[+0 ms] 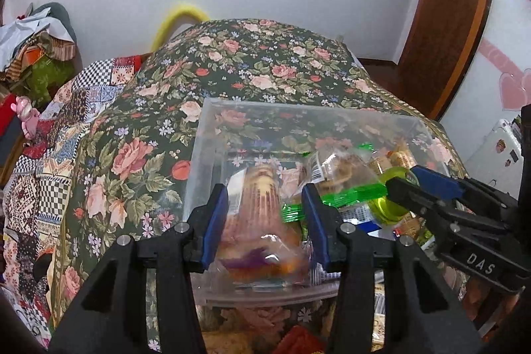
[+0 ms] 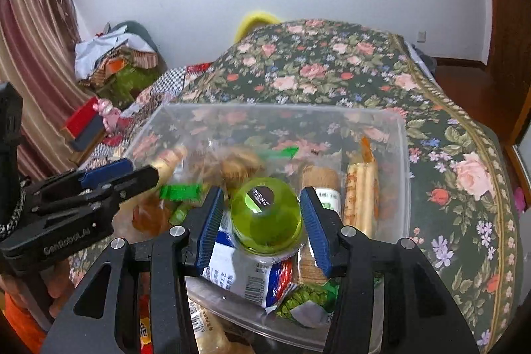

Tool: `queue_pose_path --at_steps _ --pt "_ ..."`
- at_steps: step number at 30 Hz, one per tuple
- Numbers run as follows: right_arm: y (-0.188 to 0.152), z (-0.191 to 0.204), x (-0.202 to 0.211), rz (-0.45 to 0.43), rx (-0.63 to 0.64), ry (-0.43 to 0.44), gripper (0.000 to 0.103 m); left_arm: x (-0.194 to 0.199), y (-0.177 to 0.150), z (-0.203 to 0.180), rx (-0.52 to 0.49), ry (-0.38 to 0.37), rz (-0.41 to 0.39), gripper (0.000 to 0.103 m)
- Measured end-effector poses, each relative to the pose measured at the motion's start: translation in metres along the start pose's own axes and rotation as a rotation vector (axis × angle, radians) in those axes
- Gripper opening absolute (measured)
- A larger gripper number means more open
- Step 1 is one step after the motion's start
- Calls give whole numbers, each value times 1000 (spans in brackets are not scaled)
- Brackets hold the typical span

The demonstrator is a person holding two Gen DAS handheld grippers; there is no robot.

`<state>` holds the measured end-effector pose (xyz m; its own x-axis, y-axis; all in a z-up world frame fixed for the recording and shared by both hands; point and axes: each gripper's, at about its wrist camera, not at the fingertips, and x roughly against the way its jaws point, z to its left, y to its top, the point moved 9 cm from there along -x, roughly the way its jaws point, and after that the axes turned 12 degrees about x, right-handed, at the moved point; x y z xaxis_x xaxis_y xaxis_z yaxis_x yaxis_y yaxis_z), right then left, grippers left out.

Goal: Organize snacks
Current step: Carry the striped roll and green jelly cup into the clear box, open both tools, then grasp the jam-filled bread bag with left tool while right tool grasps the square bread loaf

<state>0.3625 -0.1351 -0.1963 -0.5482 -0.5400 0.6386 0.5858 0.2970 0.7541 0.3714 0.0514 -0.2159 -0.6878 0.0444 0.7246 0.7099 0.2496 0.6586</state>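
Left wrist view: looks forward and down along the left gripper (image 1: 265,214), close over the near wall of the clear bin (image 1: 212,121). Right wrist view: same heading, close above the right gripper (image 2: 262,214), farther right over the bin (image 2: 403,155). Shared: bin, floral bedspread (image 1: 265,55), white wall; each view catches the other gripper alongside.

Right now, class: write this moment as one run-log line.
left gripper: around clear snack packet | right gripper: around green round jelly cup | both over clear plastic bin on floral tablecloth
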Motion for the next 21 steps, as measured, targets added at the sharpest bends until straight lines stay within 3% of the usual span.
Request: queue_pose_path --at_steps 8,12,15,21 --pt "5 11 26 -27 34 33 46 33 -2 -1 -16 -9 -33 49" --pt "3 18 41 -40 63 42 46 52 -6 3 -20 -6 -53 57" --pt "-2 23 53 -49 83 41 47 63 -14 9 -24 0 -57 58" --pt "-20 32 70 -35 112 54 58 76 -40 28 -1 15 -25 59"
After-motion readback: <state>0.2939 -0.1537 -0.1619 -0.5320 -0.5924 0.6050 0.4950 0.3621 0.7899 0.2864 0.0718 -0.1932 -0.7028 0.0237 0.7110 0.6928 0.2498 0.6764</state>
